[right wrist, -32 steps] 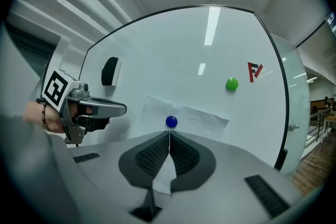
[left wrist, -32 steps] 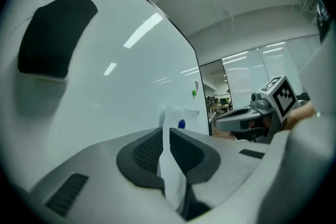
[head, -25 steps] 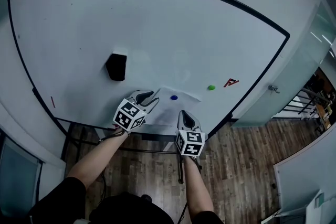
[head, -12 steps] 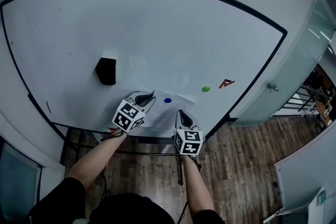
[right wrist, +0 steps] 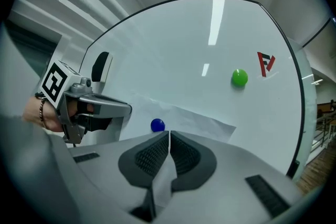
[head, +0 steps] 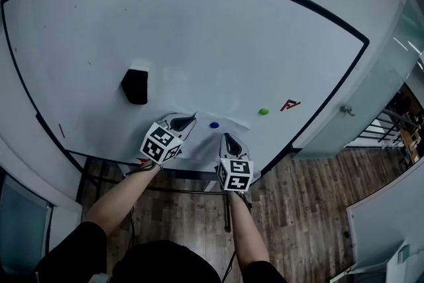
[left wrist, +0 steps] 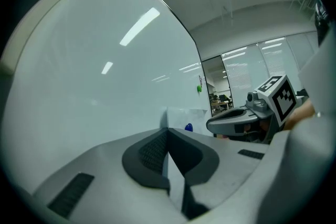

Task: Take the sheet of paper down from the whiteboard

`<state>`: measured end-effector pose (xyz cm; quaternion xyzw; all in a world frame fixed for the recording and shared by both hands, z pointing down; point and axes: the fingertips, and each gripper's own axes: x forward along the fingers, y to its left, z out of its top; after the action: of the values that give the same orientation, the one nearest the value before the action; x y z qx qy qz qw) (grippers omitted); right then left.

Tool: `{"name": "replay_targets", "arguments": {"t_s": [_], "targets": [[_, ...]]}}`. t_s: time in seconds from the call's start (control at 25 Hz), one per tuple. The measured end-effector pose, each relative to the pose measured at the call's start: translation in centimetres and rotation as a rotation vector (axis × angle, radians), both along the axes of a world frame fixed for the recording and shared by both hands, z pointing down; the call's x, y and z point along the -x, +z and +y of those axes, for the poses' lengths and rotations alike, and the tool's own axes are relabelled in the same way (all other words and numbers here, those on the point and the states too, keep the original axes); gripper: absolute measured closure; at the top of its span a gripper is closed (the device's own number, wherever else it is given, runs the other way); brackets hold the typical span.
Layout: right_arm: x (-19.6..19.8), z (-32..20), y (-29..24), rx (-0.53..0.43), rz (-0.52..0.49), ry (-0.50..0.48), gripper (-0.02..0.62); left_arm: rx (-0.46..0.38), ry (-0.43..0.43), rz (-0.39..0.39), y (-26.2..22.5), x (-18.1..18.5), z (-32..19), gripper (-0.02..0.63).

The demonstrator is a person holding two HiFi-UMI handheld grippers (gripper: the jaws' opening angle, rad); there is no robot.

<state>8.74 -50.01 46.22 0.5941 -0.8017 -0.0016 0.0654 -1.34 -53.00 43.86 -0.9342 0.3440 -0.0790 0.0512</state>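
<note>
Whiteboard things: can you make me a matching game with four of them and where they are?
1 sheet of paper
2 blue magnet
3 green magnet
4 eraser

A beside the red mark
B pinched by left gripper and right gripper
C alone, left of the grippers
D on the paper's top edge

Pairs: 1-B, 2-D, 3-A, 4-C

I count one whiteboard [head: 199, 43], one sheet of paper [head: 207, 141], two round magnets, the blue magnet [head: 214, 124] and the green magnet [head: 264, 112] to its right, one black eraser [head: 136, 87] at left, one red emblem [head: 290, 105] far right, and two tongs, my left tongs [head: 187, 121] and right tongs [head: 227, 138].
</note>
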Motion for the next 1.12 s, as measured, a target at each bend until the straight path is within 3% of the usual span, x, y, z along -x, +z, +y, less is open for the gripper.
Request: {"name": "replay_targets", "arguments": {"t_s": [0.44, 0.6, 1.12], "targets": [[2.4, -1.5, -0.5, -0.015, 0.014, -0.014, 0.566, 0.018, 0.030, 0.014, 0.8, 0.0, 0.7, 0.586], [3.3, -2.2, -0.2, -0.003, 0.021, -0.013, 0.457, 0.029, 0.039, 0.029, 0.8, 0.0, 0.7, 0.586], [3.6, -3.1, 0.1, -0.023, 0.098, 0.064, 0.465, 0.038, 0.061, 0.053, 0.9, 0.3, 0.3, 0.586]]}}
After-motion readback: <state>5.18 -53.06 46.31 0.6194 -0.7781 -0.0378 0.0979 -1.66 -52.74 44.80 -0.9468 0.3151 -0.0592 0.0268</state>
